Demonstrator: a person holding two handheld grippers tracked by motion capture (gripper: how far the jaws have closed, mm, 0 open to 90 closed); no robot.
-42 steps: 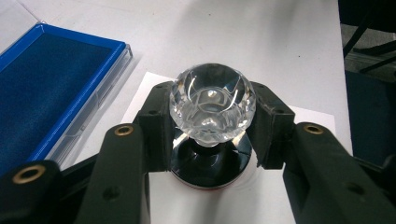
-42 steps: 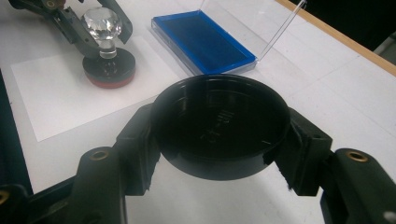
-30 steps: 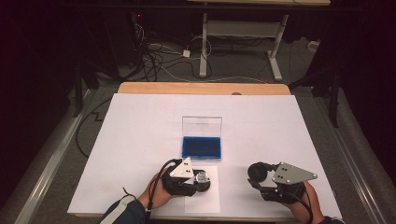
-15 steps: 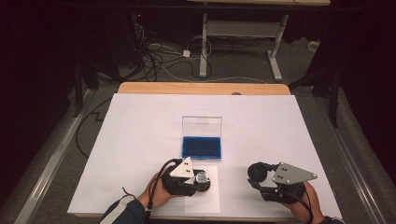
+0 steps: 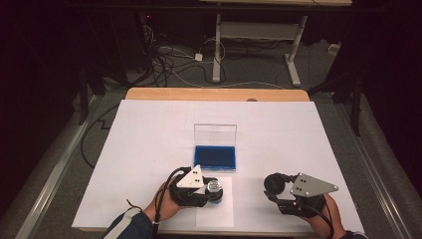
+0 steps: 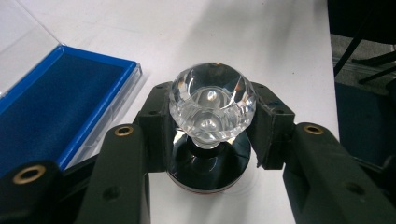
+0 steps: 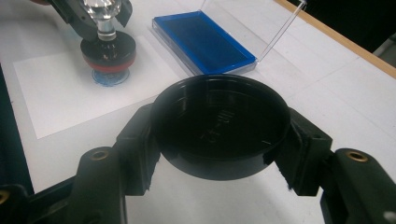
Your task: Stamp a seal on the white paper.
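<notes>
Pressing stamp point(image 6: 212, 112) on paper point(image 5: 215, 211), table edge point(image 5: 199, 231) near

1. Your stamp point(image 6: 212, 121) has a clear faceted crystal knob on a round black base with a red rim. It stands upright on the white paper sheet point(image 5: 214, 211), its face pressed down on a bluish print.
2. Your stamp's cap point(image 7: 222, 128), a round, shallow black lid, is held off the table with its hollow side showing, well apart from the stamp, to its right in the high view.
</notes>
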